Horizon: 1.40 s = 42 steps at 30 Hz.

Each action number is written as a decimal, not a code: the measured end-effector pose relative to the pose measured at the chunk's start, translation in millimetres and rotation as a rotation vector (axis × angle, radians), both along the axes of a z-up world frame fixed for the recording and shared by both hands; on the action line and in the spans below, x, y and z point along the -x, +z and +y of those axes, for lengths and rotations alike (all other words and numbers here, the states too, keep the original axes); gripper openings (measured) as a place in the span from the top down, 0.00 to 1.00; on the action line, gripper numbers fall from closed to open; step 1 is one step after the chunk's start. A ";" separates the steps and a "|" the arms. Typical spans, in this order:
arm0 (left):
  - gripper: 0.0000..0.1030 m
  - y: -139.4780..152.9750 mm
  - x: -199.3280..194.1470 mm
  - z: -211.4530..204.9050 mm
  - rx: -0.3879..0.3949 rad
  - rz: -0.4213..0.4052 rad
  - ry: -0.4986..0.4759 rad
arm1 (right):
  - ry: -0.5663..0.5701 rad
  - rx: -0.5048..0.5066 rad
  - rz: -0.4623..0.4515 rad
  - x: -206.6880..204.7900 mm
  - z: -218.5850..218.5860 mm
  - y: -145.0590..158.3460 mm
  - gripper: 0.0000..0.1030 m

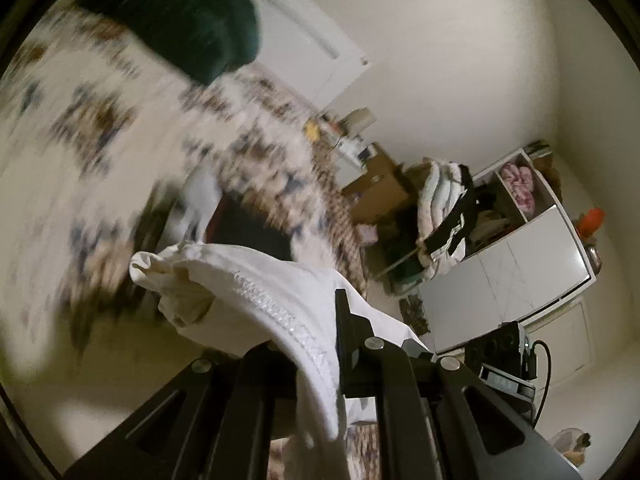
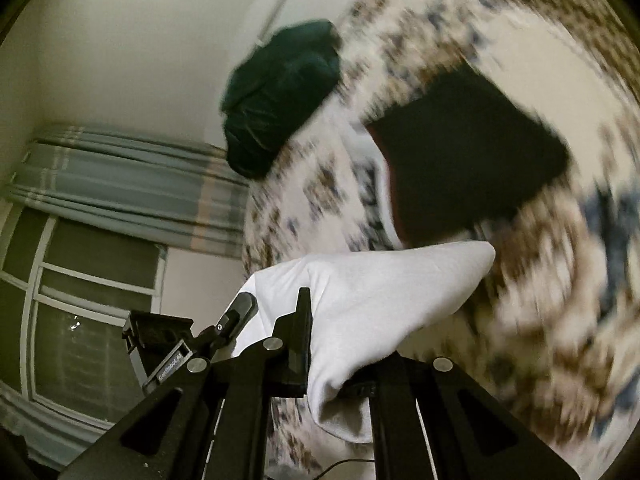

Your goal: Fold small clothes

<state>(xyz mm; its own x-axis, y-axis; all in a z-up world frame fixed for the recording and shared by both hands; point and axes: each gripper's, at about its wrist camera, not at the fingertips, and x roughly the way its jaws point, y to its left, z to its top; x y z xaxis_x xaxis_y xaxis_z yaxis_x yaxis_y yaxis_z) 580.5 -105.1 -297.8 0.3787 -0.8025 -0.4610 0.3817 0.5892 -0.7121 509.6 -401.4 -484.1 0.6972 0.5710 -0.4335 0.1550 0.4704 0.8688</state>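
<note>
Carrying white garment (image 1: 276, 300), lifted off the bedspread (image 1: 60, 168). Left gripper (image 1: 316, 344) clenched on the zigzag-stitched hem running between its jaws; right gripper (image 2: 332, 344) clenched on plain cloth draping forward past its jaws. Probably mid-transfer, fold not yet laid. Next: lower, spread flat beyond the jaws. Farther out, black folded piece (image 2: 468, 160), dark green bundle (image 2: 280, 96).

My left view: tilted, close over the patterned bedspread (image 1: 80, 128), facing the white cabinet (image 1: 504, 272).
My right view: close over that bedspread (image 2: 540, 320), facing the window (image 2: 88, 320).
Shared: bedspread, dark green bundle (image 1: 180, 12) (image 2: 280, 92).
</note>
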 end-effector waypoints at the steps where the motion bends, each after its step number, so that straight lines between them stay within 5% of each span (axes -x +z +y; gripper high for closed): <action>1: 0.94 10.7 -19.7 -11.4 0.001 -0.023 -0.007 | -0.007 0.012 -0.024 -17.4 -8.8 11.7 0.93; 6: 0.94 24.7 -93.5 -55.8 -0.013 -0.099 -0.032 | -0.047 0.061 -0.109 -99.2 -51.9 53.6 0.93; 9: 0.94 -4.3 -125.1 -74.8 -0.046 -0.089 -0.038 | -0.076 0.090 -0.137 -147.9 -78.5 53.3 0.93; 12: 0.94 -65.0 -133.6 -82.7 -0.110 -0.010 -0.036 | -0.083 0.094 -0.093 -176.9 -93.1 18.7 0.93; 14: 0.94 -110.9 -126.9 -82.9 -0.167 0.057 -0.043 | -0.072 0.088 -0.021 -185.7 -95.6 -22.3 0.93; 15: 0.94 -135.0 -119.4 -81.8 -0.205 0.093 -0.048 | -0.059 0.094 0.068 -187.1 -93.9 -68.2 0.93; 17: 0.94 -165.3 -101.9 -77.4 -0.254 0.138 -0.059 | -0.046 0.093 0.112 -186.3 -93.2 -90.7 0.93; 20: 0.94 -180.7 -85.6 -68.4 -0.276 0.163 -0.057 | -0.012 0.095 0.209 -173.6 -85.8 -144.9 0.93; 29: 0.88 -162.9 -72.6 -68.5 -0.400 0.142 -0.032 | 0.022 0.168 0.248 -179.4 -81.8 -141.7 0.91; 32: 0.62 -138.2 -56.0 -75.4 -0.593 0.032 0.028 | 0.018 0.316 0.297 -176.4 -72.2 -129.6 0.66; 33: 0.40 -131.7 -50.6 -76.2 -0.640 0.002 0.047 | 0.005 0.470 0.319 -169.2 -63.5 -113.6 0.50; 34: 0.18 -126.7 -45.6 -77.0 -0.689 -0.022 0.069 | 0.005 0.470 0.319 -169.2 -63.5 -113.6 0.35; 37: 0.13 -107.1 -29.5 -74.9 -0.783 -0.081 0.120 | -0.032 0.675 0.367 -155.9 -48.7 -93.9 0.01; 42: 0.13 -84.9 -6.2 -66.5 -0.822 -0.096 0.145 | -0.111 0.908 0.382 -128.6 -26.8 -59.2 0.00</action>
